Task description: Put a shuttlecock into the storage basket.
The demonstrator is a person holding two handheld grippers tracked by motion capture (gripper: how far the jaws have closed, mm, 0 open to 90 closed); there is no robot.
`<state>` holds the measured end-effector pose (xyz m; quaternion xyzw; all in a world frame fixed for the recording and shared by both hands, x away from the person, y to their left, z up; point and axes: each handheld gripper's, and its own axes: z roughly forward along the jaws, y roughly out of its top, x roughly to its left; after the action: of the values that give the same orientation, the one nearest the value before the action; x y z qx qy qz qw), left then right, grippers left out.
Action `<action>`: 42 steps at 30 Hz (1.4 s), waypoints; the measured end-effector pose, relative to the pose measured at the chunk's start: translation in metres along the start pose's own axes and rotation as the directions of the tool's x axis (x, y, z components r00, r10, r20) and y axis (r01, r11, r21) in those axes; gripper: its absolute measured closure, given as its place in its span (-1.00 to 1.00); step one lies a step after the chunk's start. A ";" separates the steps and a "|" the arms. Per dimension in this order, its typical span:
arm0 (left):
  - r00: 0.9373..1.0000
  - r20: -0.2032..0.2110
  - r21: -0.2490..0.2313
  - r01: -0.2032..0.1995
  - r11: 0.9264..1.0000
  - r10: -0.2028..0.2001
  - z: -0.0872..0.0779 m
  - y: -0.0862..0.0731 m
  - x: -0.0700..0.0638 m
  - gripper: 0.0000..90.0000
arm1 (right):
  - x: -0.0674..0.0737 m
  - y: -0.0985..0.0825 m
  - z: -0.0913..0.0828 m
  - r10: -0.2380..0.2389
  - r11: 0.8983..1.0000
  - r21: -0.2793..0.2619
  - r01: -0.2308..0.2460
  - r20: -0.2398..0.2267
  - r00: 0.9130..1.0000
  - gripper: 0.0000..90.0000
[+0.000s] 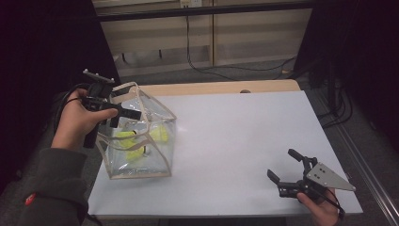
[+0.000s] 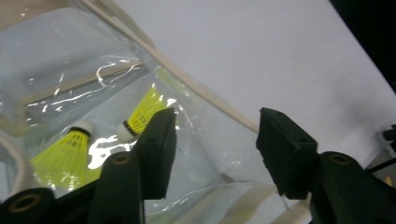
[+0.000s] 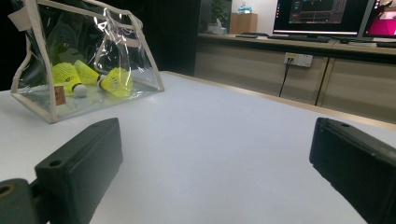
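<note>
The clear plastic tote bag (image 1: 141, 141) with cream trim stands at the left end of the white counter (image 1: 235, 136), and three yellow shuttlecocks (image 1: 136, 143) lie on its floor. The left gripper (image 1: 124, 113) hangs over the bag's open mouth, its fingers (image 2: 156, 144) parted about halfway with nothing between them; the bag's cream rim runs just below them. The step in hand looks like dropping shuttlecocks into the bag, so the sound way is to keep the gripper above the mouth, clear of the handles, and lift straight out so the soft bag does not tip. The right gripper (image 1: 287, 172) rests near the counter's right front corner, well apart from the bag, fingers spread wide and empty. A small orange tag (image 3: 59, 94) sits on the bag's seam; its writing is too small to read.
</note>
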<state>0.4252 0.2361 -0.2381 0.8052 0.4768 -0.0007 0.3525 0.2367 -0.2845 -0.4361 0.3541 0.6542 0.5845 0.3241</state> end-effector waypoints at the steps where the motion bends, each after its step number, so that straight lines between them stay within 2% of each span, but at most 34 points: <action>1: 1.000 0.000 0.000 -0.009 1.000 0.009 0.000 -0.001 -0.001 -0.08 | 0.000 0.000 0.000 0.000 1.000 0.000 0.000 0.000 1.000 -0.95; 2: 1.000 0.005 -0.001 -0.006 1.000 0.006 0.000 -0.001 -0.003 -0.15 | 0.000 0.000 0.000 -0.002 1.000 0.001 0.002 -0.001 1.000 -0.95; 9: 0.998 0.055 -0.016 -0.018 1.000 0.019 0.001 -0.007 -0.010 -0.26 | 0.000 0.000 0.000 0.000 1.000 -0.001 0.000 0.000 1.000 -0.95; 13: 0.997 0.066 -0.020 -0.050 0.999 0.051 0.001 -0.008 -0.017 -0.37 | 0.000 0.000 0.000 -0.003 1.000 0.002 0.003 0.001 1.000 -0.95; 16: 0.995 0.080 -0.019 -0.057 0.998 0.058 0.002 -0.009 -0.021 -0.39 | 0.000 0.000 -0.001 0.001 1.000 -0.001 -0.001 0.000 1.000 -0.95; 17: 0.994 0.094 -0.031 -0.062 0.998 0.064 0.003 -0.008 -0.025 -0.42 | 0.000 0.000 -0.002 -0.002 1.000 -0.002 0.002 0.005 1.000 -0.95; 21: 0.989 0.114 -0.019 -0.094 0.995 0.095 0.007 -0.008 -0.034 -0.45 | 0.001 0.001 -0.002 -0.005 1.000 -0.003 0.005 0.005 1.000 -0.95; 26: 0.984 0.140 -0.025 -0.105 0.994 0.107 0.013 -0.008 -0.042 -0.50 | 0.001 0.000 -0.002 -0.005 1.000 -0.002 0.005 0.003 1.000 -0.95; 33: 0.980 0.148 -0.035 -0.125 0.992 0.129 0.018 -0.009 -0.051 -0.56 | 0.000 0.001 -0.003 -0.002 1.000 -0.003 0.002 0.004 1.000 -0.95; 42: 0.980 0.144 -0.048 -0.131 0.990 0.137 0.010 -0.002 -0.057 -0.55 | 0.002 0.000 -0.002 -0.002 1.000 0.002 0.002 -0.002 1.000 -0.95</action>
<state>0.3961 0.1877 -0.2275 0.8262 0.3943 -0.0269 0.4014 0.2344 -0.2841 -0.4358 0.3532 0.6553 0.5838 0.3239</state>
